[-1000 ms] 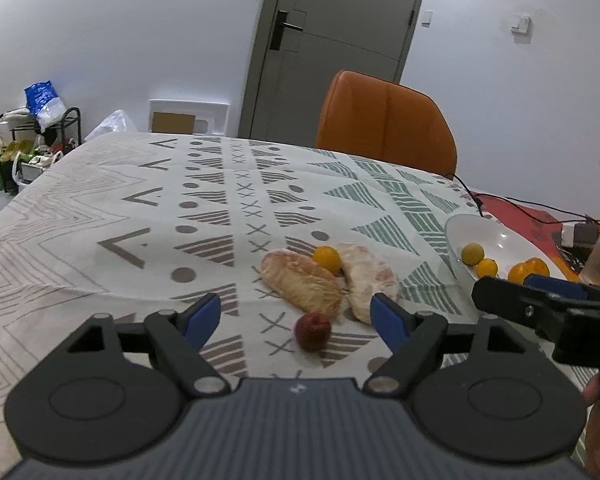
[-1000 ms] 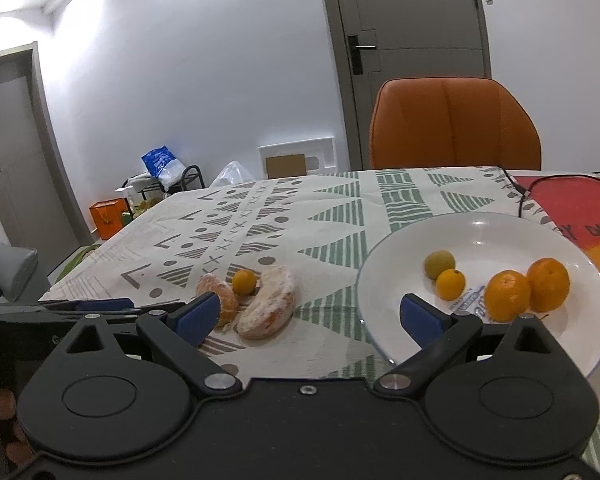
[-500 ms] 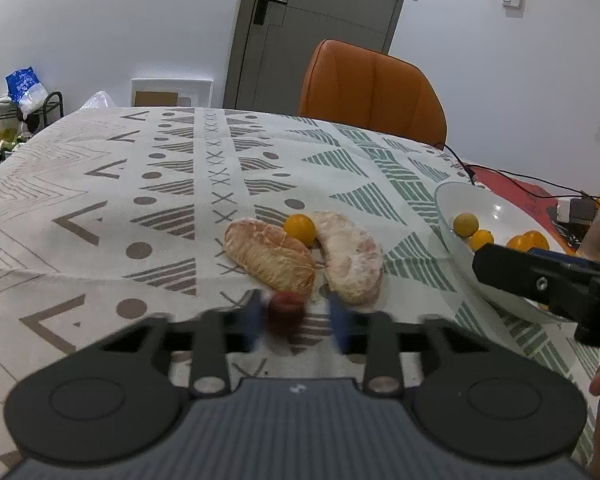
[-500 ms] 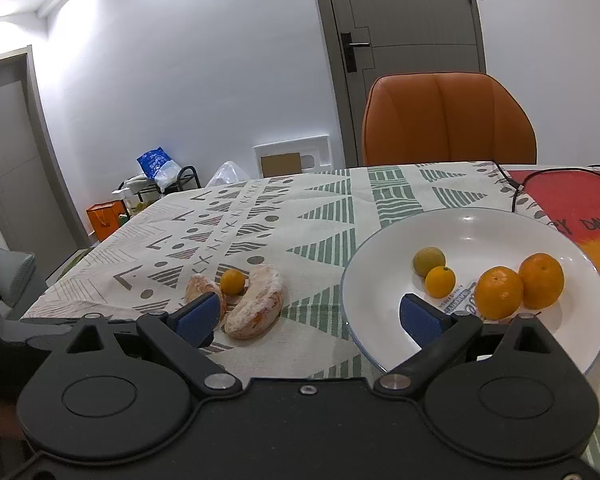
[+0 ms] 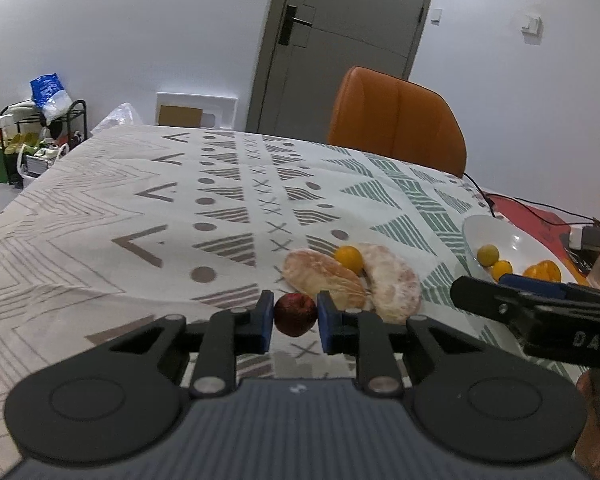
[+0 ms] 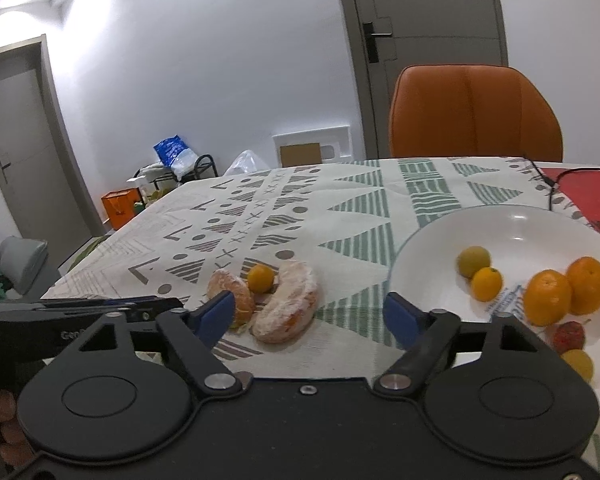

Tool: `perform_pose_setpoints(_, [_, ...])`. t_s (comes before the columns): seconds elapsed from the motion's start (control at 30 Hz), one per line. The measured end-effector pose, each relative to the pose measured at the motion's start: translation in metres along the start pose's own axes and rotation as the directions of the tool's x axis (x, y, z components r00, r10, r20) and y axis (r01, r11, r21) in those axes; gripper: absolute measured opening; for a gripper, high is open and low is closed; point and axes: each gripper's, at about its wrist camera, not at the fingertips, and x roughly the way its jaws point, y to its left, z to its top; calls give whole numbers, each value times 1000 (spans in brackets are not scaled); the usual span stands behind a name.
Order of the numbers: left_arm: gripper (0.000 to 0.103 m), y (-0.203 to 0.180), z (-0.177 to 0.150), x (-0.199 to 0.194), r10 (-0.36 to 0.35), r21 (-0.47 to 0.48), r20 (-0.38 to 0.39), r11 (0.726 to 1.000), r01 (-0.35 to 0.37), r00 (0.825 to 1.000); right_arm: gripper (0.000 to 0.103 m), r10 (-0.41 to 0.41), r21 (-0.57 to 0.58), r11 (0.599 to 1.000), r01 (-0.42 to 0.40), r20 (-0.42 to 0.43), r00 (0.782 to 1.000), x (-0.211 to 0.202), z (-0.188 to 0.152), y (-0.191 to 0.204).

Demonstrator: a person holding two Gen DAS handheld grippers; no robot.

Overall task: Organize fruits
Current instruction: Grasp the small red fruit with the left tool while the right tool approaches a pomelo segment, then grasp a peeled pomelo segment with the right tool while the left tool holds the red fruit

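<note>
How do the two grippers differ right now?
The left gripper is shut on the small red fruit; the right gripper is open and holds nothing. The left sits by the pomelo pieces, the right nearer the plate. Both have blue fingers.

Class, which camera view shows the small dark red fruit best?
The left wrist view: the small dark red fruit sits centred, pinched between the left claw's blue pads. In the right wrist view the fruit is not visible; only the left claw's side shows at the left edge.
</note>
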Motion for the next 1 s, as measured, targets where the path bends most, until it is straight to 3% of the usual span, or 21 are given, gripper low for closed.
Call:
perform_pose_setpoints(0.67, [21,38,-1,-13,51,-68,22,996,-50,998,51,-6,-75,997,-1,-98,995,42,-4,25])
perform_pose_setpoints(1.0, [21,54,-3,-20,68,-99,29,993,-64,997,50,-66,-151,987,49,-114,991,53,-9,37])
